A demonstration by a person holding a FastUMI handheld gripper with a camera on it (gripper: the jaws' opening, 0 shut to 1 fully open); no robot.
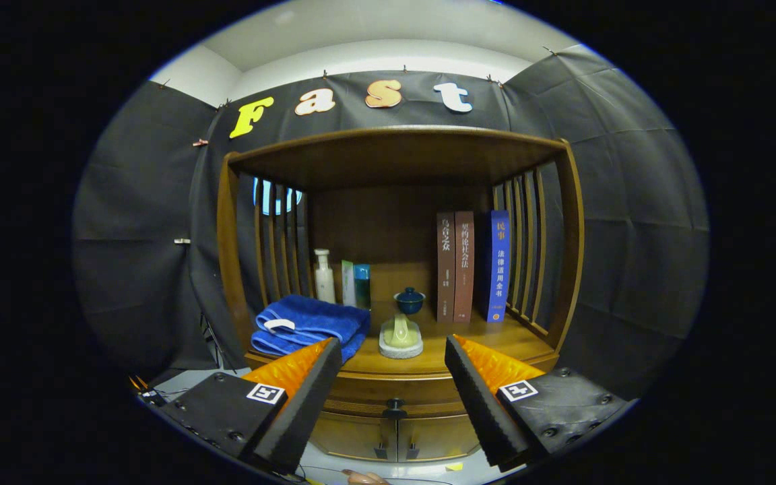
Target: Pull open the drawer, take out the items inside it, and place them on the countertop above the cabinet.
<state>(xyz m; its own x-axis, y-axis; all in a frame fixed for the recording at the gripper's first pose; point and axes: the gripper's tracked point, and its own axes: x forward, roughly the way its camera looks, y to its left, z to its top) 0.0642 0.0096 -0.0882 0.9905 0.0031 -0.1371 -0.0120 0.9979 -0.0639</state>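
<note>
Two fingers: the gripper [393, 350] is held with its fingers spread wide, grasping nothing, in front of the cabinet.
Between the fingers: the front edge of the wooden countertop [395, 367] and the closed drawer front are seen in the gap.
Drawer: the brown wooden drawer [388, 391] is shut, just under the countertop's front edge; its small dark knob [395, 405] is seen at the middle, below the gap between the fingers.
Drawer contents: cannot be told, since the drawer is closed.
Cabinet: a brown wooden cabinet [566, 269] with slatted sides and a roof board is seen; two lower doors [395, 438] are closed beneath the drawer.
Left front corner of the countertop: a folded blue towel [310, 323] with a white tag is laid there, just beyond the left finger.
Front middle of the countertop: a pale green ceramic piece on a round grey stone base [401, 340] is set near the front edge.
Behind it: a small dark blue lidded cup [409, 300] is placed further back.
Back left: a white bottle [324, 276] and a green and blue box [356, 284] are stood upright side by side.
Back right: two brown books [455, 266] and one blue book [498, 266] are stood upright, touching each other.
Floor: a small yellow scrap [454, 466] is seen below the doors.
</note>
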